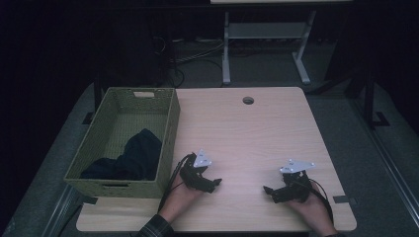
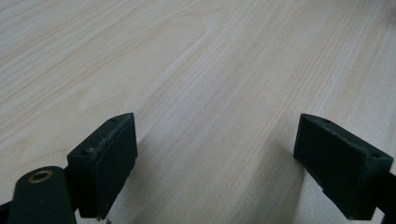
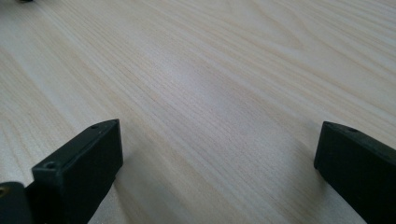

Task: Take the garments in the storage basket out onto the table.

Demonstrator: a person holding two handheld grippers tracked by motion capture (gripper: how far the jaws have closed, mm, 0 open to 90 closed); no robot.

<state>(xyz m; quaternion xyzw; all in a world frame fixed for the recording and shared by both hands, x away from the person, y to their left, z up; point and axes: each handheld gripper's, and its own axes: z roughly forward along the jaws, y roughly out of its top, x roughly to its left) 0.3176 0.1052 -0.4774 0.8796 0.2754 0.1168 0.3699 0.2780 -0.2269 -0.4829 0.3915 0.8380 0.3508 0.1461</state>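
Note:
My left gripper [image 1: 215, 183] rests low over the wooden table [image 1: 247, 133] near its front edge, right of the green basket [image 1: 168, 133]. In the left gripper view its jaws stand wide apart with bare wood between them, left gripper [image 2: 212, 154]. My right gripper [image 1: 268, 190] sits near the front right of the table, pointing toward the left one. Its jaws are also spread wide over bare wood, right gripper [image 3: 217, 158]. A dark cloth [image 1: 132, 157] lies bunched inside the basket.
The woven green basket stands at the table's left edge, partly overhanging it. A round cable hole [image 1: 248, 100] is at the table's far side. A white table frame [image 1: 267, 34] stands on the floor beyond.

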